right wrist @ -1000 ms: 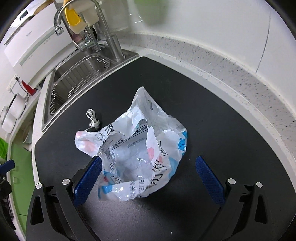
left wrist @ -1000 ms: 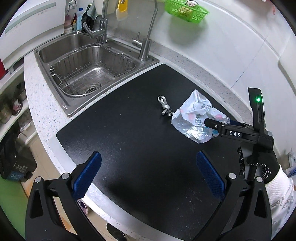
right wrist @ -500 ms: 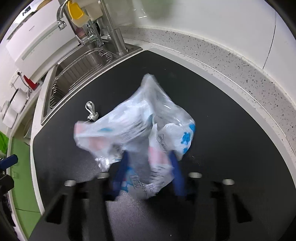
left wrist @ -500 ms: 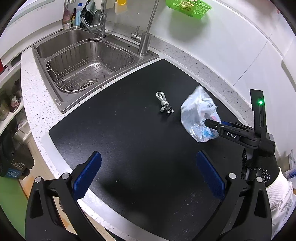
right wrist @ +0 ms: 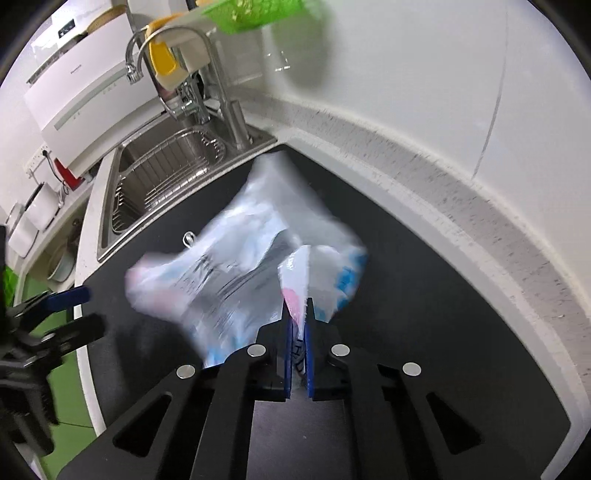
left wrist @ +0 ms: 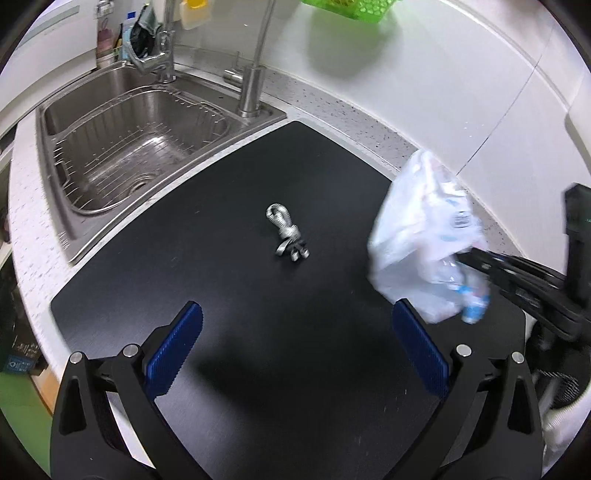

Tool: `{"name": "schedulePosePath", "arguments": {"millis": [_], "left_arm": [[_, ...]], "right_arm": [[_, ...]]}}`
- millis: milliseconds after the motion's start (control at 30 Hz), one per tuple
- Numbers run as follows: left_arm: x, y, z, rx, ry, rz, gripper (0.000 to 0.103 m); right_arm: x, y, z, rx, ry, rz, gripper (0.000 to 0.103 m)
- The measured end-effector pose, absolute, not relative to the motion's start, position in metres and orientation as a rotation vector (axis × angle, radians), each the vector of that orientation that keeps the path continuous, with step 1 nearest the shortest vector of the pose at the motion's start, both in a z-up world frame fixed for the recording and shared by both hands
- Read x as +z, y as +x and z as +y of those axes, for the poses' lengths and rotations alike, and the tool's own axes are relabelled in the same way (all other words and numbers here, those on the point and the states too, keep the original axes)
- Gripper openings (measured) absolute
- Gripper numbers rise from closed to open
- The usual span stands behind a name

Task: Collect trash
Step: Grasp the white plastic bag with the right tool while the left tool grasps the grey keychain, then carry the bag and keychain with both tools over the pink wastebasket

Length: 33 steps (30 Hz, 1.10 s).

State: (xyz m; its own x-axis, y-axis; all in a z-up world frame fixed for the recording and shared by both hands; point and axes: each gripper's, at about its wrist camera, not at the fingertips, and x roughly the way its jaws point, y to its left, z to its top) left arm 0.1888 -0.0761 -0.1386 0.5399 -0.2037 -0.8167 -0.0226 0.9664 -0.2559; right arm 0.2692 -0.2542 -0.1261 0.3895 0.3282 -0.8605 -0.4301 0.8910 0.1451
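While it is hanging above the black mat (left wrist: 280,332), one crumpled plastic bag (right wrist: 251,266) is showing thin, see-through white film with blue and pink print, blurred in both views. Its lower edge is being pinched between the blue pads of the right tool (right wrist: 298,332), whose fingers are pressing together on the film. From the left wrist view, the same bag (left wrist: 424,240) is dangling from the right tool (left wrist: 476,260) at the right side of the mat, clear of the surface.

One small grey knotted cord (left wrist: 286,230) is lying on the mat near its middle, well apart from the bag.

The left tool (left wrist: 295,347) is hovering over the near part of the mat with its two blue pads spread wide, gripping nothing.

Beyond the mat, the speckled white bench (left wrist: 332,107) is carrying one steel sink (left wrist: 122,140) with a wire basket inside it and two taps (left wrist: 255,66) at its rim. One green basket (left wrist: 347,7) is sitting high against the white wall.
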Motion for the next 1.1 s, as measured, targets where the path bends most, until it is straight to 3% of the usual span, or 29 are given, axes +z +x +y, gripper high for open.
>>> {"name": "schedulePosePath", "arguments": {"millis": [533,567,600,700,733,800,1100], "left_arm": [[-0.183,0.267,-0.088,-0.029,-0.186,1.041,0.100],[-0.185,0.269,-0.088,-0.023,-0.180,1.043,0.095],[-0.188,0.271,-0.089,-0.013,-0.164,1.052,0.081],[-0.194,0.274,-0.092,0.011,-0.126,1.065,0.057],[-0.193,0.274,-0.093,0.021,-0.112,1.064,0.052],[-0.192,0.272,-0.093,0.019,-0.110,1.067,0.021],[-0.166,0.253,-0.092,-0.022,-0.099,1.032,0.021]], "right_arm": [[-0.100,0.267,-0.302,0.439,-0.060,1.025,0.004],[-0.099,0.267,-0.304,0.435,-0.058,1.026,0.004],[-0.100,0.267,-0.307,0.432,-0.055,1.027,0.004],[-0.099,0.268,-0.309,0.428,-0.052,1.028,0.004],[-0.099,0.268,-0.309,0.427,-0.052,1.028,0.004],[-0.099,0.267,-0.308,0.424,-0.052,1.028,0.004],[-0.088,0.259,-0.299,0.444,-0.052,1.007,0.004]]}}
